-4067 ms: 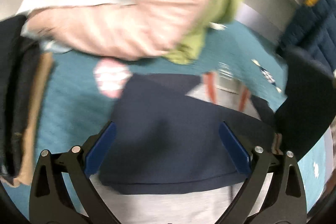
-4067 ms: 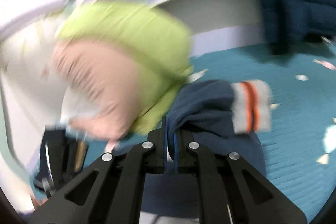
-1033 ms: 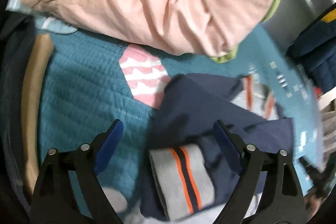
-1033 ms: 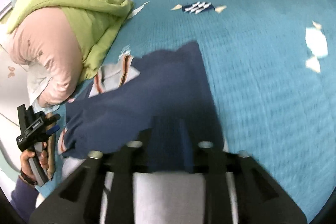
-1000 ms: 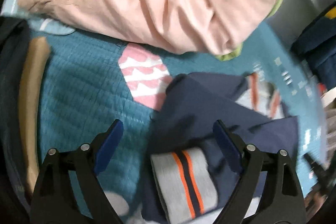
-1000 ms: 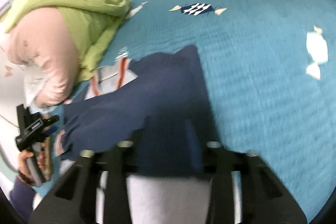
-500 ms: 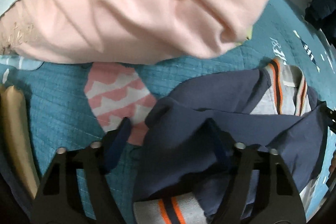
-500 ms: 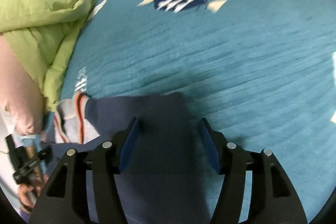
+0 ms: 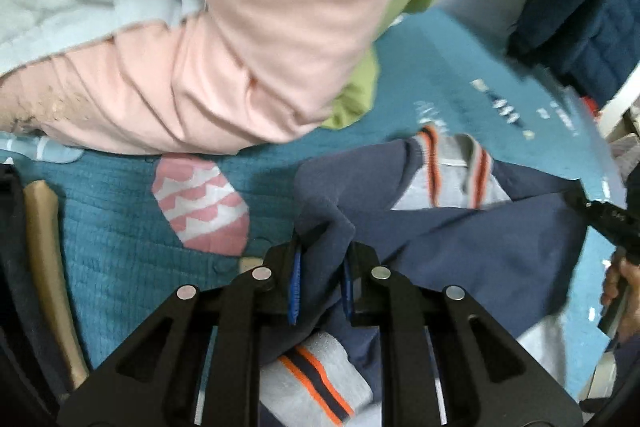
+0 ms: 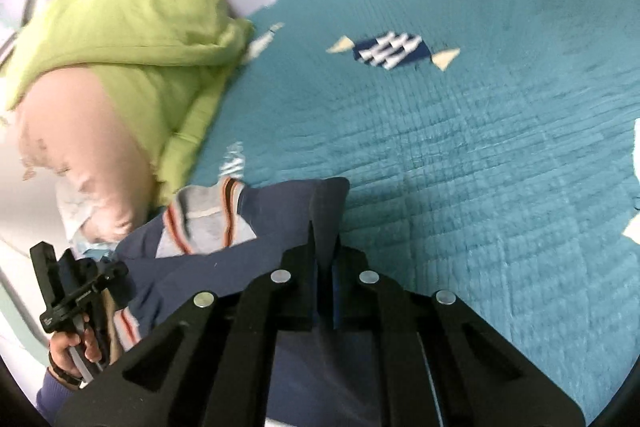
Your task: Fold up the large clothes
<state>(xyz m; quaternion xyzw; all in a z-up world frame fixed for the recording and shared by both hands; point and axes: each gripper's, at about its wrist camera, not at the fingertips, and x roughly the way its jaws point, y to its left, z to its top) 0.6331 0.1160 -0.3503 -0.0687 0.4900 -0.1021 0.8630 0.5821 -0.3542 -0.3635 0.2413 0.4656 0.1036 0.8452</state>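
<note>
Teal quilted bedspread (image 10: 460, 155) underlying everything. Pile of bedding (image 10: 120, 39) — green over pink — heaped at its left side, just beside the garment. Navy sweatshirt (image 9: 480, 247) with grey, orange-striped collar and cuffs spread on the bedspread, one edge bunched upward. Left gripper (image 9: 320, 279) closing, blue pads pinching a raised navy fold near the striped cuff. Right gripper (image 10: 324, 287) clamped tight on the sweatshirt's opposite edge — fabric peaked between the jaws.

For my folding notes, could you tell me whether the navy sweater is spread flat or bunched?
Bunched. The navy sweater lies rumpled on the teal quilt, with folds of it pinched in the left gripper and right gripper.
</note>
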